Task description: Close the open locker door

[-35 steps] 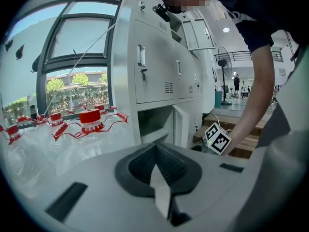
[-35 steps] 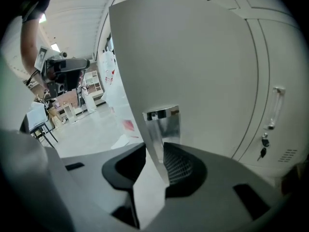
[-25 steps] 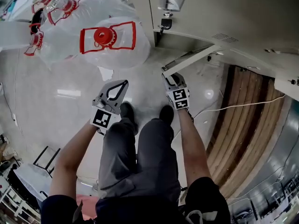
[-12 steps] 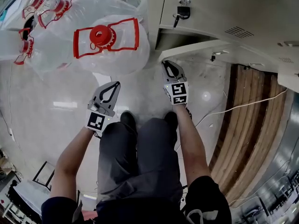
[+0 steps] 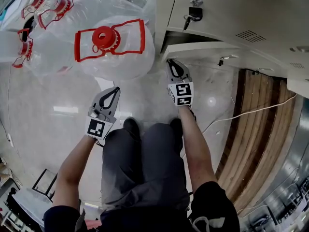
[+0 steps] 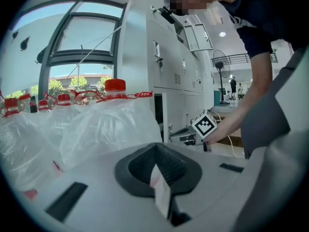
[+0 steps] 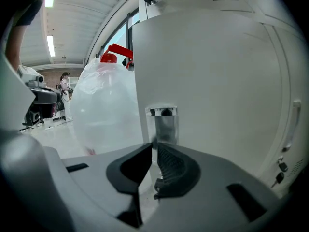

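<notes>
Dark short-sleeved top [image 5: 212, 199]; loose grey trousers [image 5: 145, 168], creased; black shoes [image 5: 130, 126], rounded toes.

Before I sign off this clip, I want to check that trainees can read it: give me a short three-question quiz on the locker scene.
1. True or false: the locker door is fully shut.
2. The caps on the bagged bottles are: A blue, B red, C green.
3. What hangs from the lock above the open door?
Key: 1 false, it stands ajar. 2 B. 3 keys.
</notes>
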`<state>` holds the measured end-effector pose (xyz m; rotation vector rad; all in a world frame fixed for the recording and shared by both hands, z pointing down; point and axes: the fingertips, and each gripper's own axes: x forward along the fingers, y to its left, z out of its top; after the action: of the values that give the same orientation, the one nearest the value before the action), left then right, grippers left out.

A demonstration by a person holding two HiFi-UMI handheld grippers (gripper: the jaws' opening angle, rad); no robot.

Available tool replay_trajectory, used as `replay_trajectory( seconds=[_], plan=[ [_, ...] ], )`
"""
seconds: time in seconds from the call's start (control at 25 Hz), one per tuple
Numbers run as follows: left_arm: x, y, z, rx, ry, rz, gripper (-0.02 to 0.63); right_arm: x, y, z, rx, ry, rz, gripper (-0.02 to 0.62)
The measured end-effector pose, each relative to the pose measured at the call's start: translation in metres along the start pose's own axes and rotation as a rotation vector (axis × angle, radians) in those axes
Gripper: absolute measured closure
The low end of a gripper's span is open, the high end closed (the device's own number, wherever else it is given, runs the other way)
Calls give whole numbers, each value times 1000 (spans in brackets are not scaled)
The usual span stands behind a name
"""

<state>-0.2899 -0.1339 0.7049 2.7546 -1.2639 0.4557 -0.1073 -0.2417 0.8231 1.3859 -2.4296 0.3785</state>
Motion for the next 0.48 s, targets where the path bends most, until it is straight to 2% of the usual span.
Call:
replay_trajectory(
  seconds=[0.48],
  plan=[
    [8,3,-4,16,-8,8,604,15,-5,7,-19,-14,4,572]
  ],
)
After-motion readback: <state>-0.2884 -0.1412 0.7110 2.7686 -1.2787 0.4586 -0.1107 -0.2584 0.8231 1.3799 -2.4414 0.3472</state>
